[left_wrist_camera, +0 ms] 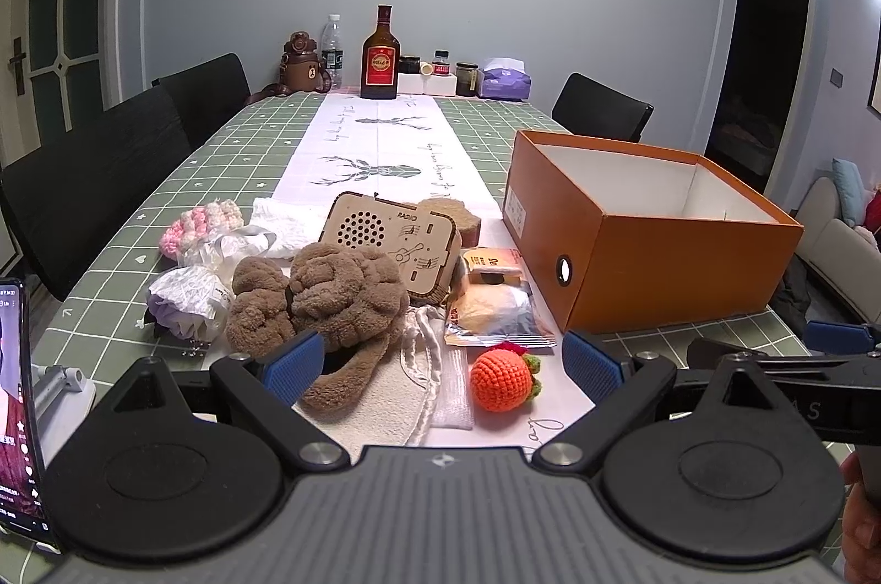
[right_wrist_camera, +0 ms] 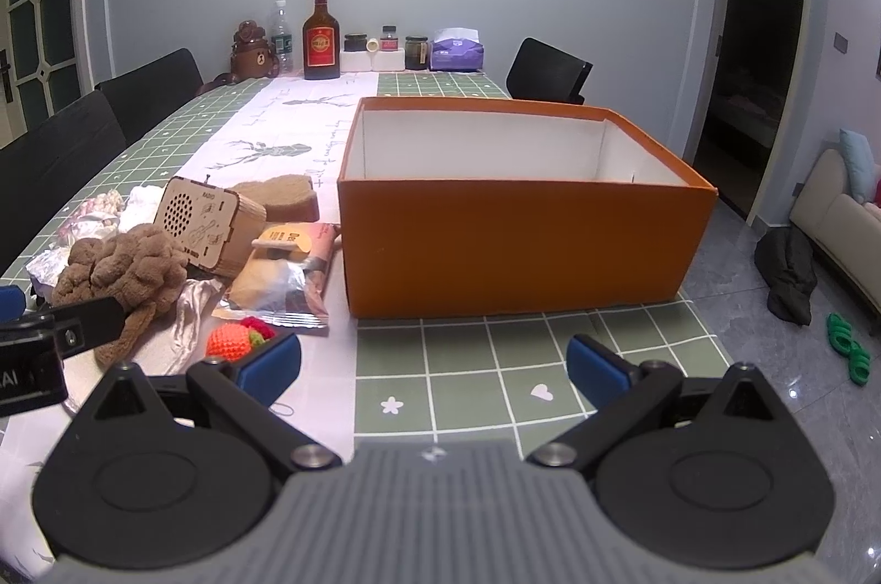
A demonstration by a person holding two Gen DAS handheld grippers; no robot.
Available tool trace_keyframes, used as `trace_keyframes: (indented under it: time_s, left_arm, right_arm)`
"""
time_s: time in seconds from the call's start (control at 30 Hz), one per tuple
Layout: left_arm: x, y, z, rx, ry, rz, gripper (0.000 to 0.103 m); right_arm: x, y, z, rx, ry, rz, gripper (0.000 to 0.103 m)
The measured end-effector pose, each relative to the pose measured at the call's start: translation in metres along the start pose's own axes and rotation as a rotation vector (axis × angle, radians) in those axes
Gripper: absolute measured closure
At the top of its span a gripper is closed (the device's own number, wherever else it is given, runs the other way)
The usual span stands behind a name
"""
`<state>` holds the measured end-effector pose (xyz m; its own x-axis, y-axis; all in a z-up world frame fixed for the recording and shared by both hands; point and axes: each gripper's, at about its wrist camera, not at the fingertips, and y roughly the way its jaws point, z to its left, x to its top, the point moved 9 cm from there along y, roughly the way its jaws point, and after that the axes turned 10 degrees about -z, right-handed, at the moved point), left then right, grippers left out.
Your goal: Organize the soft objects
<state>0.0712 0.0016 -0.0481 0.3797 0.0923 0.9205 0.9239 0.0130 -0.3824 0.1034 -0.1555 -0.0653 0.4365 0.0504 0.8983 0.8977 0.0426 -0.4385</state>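
An open orange box (left_wrist_camera: 650,254) stands on the table at the right; it also fills the middle of the right wrist view (right_wrist_camera: 512,243) and looks empty. A pile lies left of it: a brown plush toy (left_wrist_camera: 330,292), an orange crocheted fruit (left_wrist_camera: 502,381), a pink and white crocheted piece (left_wrist_camera: 201,220), a white drawstring pouch (left_wrist_camera: 435,364) and crumpled cloths. My left gripper (left_wrist_camera: 440,366) is open, low over the pouch, between the plush and the fruit. My right gripper (right_wrist_camera: 435,364) is open and empty over bare tablecloth in front of the box.
A wooden toy radio (left_wrist_camera: 393,243), a brown sponge (left_wrist_camera: 449,215) and snack packets (left_wrist_camera: 495,309) lie in the pile. Bottles, jars and a tissue box (left_wrist_camera: 504,80) line the far table edge. Black chairs stand on both sides. A phone (left_wrist_camera: 19,408) stands at the left.
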Motion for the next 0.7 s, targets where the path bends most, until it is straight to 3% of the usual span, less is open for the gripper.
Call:
trace_keyframes:
  time_s: [0.7]
  left_arm:
    - [-0.001,0.0009,0.0012,-0.003,0.001,0.001,0.0]
  right_arm:
    - [-0.0018,0.0023,0.0046,0.015,-0.009,0.009,0.002]
